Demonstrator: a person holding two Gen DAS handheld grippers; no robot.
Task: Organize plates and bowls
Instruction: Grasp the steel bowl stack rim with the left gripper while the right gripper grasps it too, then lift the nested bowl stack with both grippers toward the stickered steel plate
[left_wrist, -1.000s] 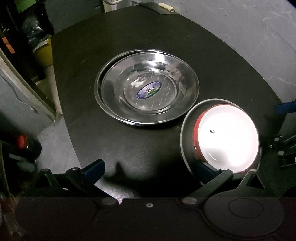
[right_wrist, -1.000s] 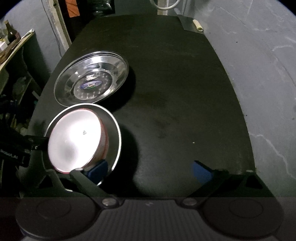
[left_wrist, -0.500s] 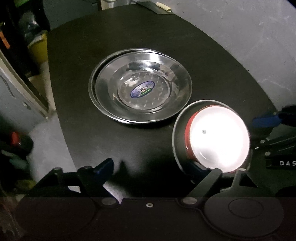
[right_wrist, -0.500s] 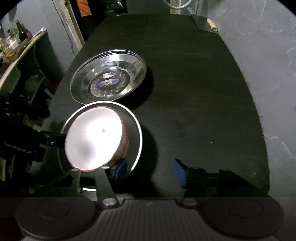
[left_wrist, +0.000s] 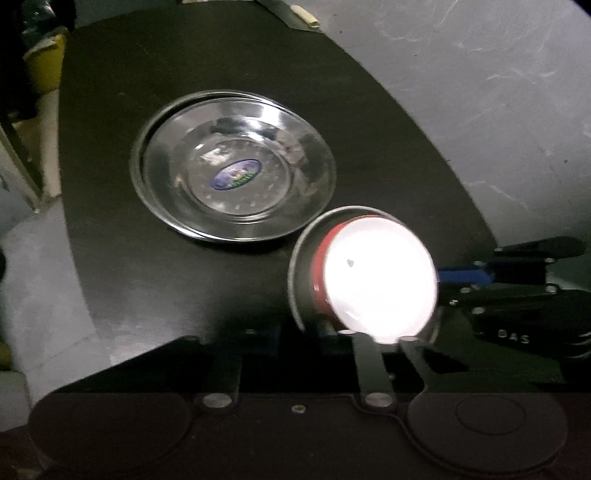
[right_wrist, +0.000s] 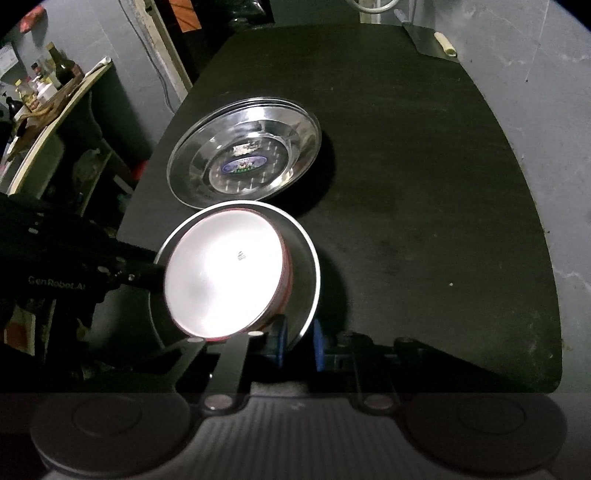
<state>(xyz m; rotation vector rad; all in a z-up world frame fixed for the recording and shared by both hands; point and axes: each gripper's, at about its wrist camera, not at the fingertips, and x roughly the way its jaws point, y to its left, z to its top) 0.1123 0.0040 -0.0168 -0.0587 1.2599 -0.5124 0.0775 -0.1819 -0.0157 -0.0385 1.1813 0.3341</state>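
2 steel plates (left_wrist: 236, 184), 2 nested bowls (left_wrist: 376, 280)

Bowl (right_wrist: 221, 280) in plate (right_wrist: 306, 280), nr side of stacked plates (right_wrist: 243, 147) (on table (right_wrist: 424, 184)).

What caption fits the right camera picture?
Red bowl nested in a steel bowl, its rim between closing blue fingers, beside stacked plates.

Both wrist cameras are looking steeply down from close above the black oval table's (left_wrist: 369, 122) near edge, left view facing right-forward, right view left-forward, sharing the stacked steel plates (left_wrist: 236, 177) (right_wrist: 243, 151).
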